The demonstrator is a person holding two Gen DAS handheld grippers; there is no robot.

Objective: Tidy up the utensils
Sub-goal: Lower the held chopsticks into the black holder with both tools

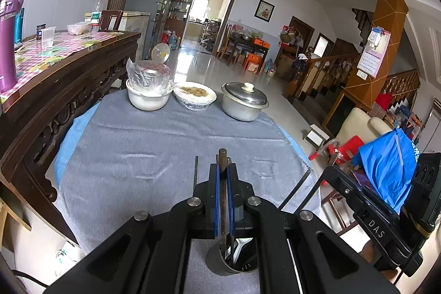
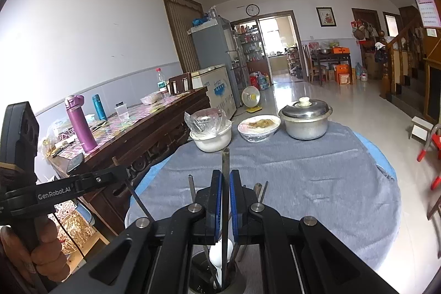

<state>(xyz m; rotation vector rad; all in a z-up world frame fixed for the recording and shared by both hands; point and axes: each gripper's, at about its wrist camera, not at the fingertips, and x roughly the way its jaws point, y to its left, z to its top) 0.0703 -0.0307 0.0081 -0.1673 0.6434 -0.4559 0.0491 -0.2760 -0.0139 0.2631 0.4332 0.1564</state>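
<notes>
Left wrist view, item 1: left claw (image 1: 224, 170), pads pressed together on a dark flat utensil handle (image 1: 222, 156) that stands upright, its lower end reaching into the grey holder cup (image 1: 217, 265) at the near edge of the worktop (image 1: 165, 134). A white spoon (image 1: 240, 245) already sits inside that cup, and a thin dark rod (image 1: 196, 170) rises just left of the claw.

Right wrist view, item 2: right claw (image 2: 225, 183), likewise closed, gripping a slim grey metal handle (image 2: 225, 164) held upright above the same cup (image 2: 205, 291); a white spoon (image 2: 220, 252) and several dark handles stand in it. The person's hand (image 2: 41, 252) holding the left tool shows at the near left.

Item 3, far side of the grey-clothed worktop: a white bowl with a plastic-wrapped container (image 1: 148, 90), a covered dish of food (image 1: 195, 95), and a lidded metal pot (image 1: 244, 101), all well apart from the cup.

Progress, as judged: most utensils appear gathered in the cup, and no loose utensils lie on the visible cloth. Remaining: lowering the 2 gripped pieces fully in and releasing them. Whether each tip already rests on the cup's bottom cannot be told.
</notes>
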